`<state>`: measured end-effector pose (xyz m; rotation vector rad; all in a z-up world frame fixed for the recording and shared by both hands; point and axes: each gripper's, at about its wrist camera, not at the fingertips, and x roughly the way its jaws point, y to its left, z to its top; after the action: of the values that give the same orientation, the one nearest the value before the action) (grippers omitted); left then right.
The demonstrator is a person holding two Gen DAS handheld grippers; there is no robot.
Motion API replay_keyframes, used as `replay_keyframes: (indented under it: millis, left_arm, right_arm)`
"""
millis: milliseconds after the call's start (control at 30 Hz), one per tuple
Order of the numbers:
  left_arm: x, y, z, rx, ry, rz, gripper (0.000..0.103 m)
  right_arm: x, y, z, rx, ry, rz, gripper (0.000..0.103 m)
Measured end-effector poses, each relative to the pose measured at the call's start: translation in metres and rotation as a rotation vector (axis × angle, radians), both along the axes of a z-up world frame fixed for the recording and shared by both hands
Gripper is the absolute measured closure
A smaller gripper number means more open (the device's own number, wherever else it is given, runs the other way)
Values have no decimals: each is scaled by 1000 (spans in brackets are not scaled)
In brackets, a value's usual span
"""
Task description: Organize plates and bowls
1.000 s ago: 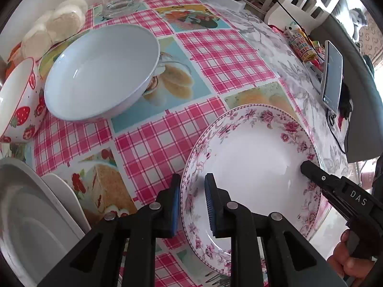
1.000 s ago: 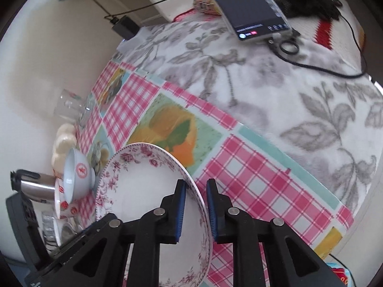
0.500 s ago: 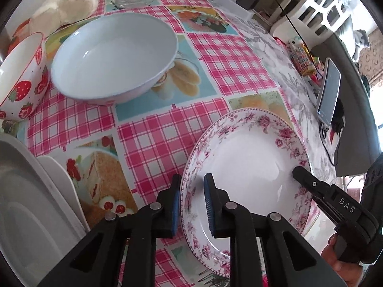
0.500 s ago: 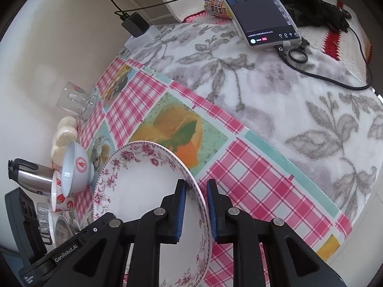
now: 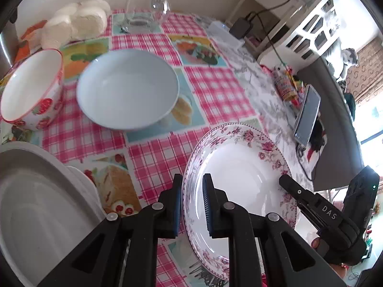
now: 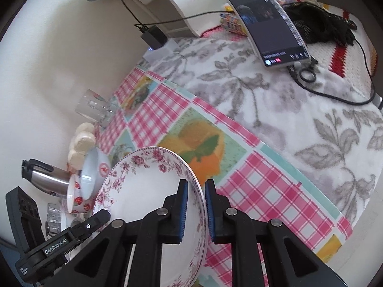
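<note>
A white plate with a pink floral rim (image 5: 239, 179) is held over the checked tablecloth by both grippers at opposite edges. My left gripper (image 5: 191, 203) is shut on its near left rim. My right gripper (image 6: 194, 205) is shut on the opposite rim, where the plate (image 6: 143, 186) tilts away to the left. A pale blue bowl (image 5: 126, 88) and a strawberry-patterned bowl (image 5: 31, 88) stand further back on the left. White dishes (image 5: 36, 203) lie stacked at the near left.
A glass jug (image 5: 143, 7) and pale buns (image 5: 79, 21) sit by the back wall. A phone (image 6: 268, 24) with cables lies on the grey leaf-patterned cloth at the right. A steel kettle (image 6: 47, 179) stands behind the bowls.
Both grippers have risen with the plate and tipped up, so the bowls and the back wall show more. The left jaws have drawn in slightly on the rim.
</note>
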<state>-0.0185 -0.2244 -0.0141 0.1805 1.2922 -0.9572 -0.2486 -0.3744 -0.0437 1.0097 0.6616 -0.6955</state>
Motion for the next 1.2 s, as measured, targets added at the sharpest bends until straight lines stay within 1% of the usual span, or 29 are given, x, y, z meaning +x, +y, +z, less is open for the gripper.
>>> replay_keyframes:
  millis: [267, 400, 600, 867, 1200]
  left_arm:
    - [12, 26, 25, -62, -28, 45, 86]
    - [20, 44, 29, -71, -30, 74, 86]
    - [32, 76, 37, -73, -56, 119, 86]
    - [50, 129, 42, -77, -71, 197, 86]
    - [73, 202, 35, -86, -44, 323, 86]
  right_arm:
    - [16, 19, 25, -67, -62, 49, 87]
    - [30, 33, 32, -76, -75, 81, 87]
    - [52, 56, 39, -94, -78, 131, 87]
    - [89, 94, 46, -111, -83, 218, 87]
    - [136, 149, 47, -146, -61, 356, 87]
